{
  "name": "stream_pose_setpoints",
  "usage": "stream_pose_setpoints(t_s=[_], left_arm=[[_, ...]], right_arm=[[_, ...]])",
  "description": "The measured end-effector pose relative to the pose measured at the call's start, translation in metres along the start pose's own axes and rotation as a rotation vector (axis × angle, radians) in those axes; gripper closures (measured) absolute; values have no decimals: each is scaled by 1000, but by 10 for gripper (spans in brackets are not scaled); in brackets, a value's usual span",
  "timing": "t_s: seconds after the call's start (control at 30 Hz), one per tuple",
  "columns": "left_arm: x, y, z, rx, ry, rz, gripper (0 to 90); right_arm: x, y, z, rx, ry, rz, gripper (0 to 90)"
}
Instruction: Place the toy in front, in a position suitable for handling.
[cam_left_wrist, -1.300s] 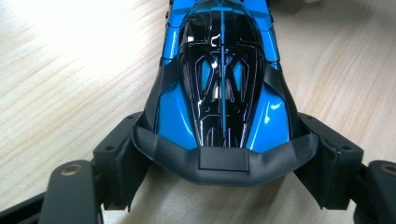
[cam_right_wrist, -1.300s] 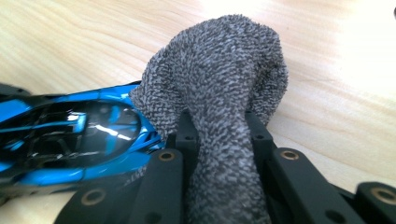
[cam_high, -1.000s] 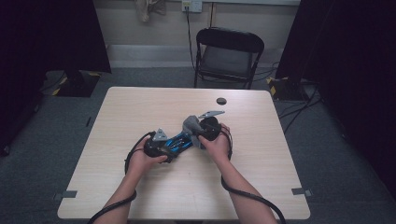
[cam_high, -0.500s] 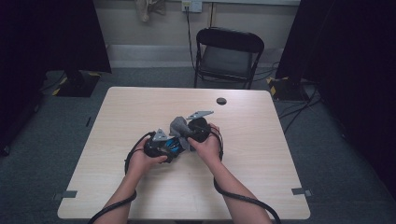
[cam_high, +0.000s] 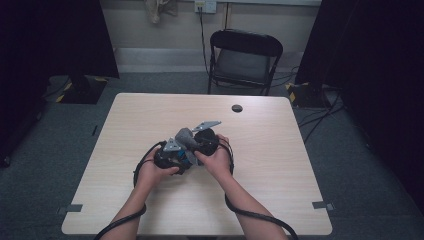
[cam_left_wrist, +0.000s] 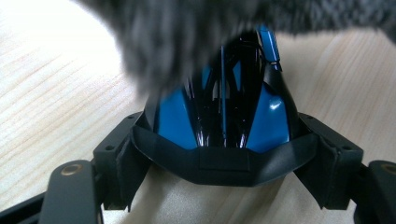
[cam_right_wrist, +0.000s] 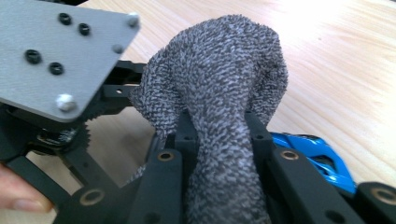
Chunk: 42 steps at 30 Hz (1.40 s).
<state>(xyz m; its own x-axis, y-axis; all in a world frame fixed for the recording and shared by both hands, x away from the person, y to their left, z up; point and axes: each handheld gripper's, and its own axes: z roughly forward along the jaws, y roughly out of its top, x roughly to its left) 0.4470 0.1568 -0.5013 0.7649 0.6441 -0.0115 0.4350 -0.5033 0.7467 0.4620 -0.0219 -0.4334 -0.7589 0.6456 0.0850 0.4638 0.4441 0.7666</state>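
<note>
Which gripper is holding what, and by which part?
Left gripper clamps the blue toy car across its sides; right gripper pinches the grey cloth at a bunched fold.

Your left gripper (cam_high: 172, 156) holds a blue toy car (cam_high: 186, 158) near the table (cam_high: 280, 165) centre. Your right gripper (cam_high: 197, 142) presses a grey cloth (cam_high: 183, 136) onto it. A small black disc (cam_high: 237, 108) lies well apart.

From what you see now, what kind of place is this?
Probably a recording room or lab: one pale wooden table on grey carpet, black curtains on both sides, and a black folding chair by the wall.
</note>
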Motion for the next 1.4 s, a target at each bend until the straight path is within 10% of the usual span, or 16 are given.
stream_pose_setpoints(t_s=[1.4], left_arm=[[0,0,-1,3,4,8,246]], right_arm=[[13,-12,32,24,9,-47,724]])
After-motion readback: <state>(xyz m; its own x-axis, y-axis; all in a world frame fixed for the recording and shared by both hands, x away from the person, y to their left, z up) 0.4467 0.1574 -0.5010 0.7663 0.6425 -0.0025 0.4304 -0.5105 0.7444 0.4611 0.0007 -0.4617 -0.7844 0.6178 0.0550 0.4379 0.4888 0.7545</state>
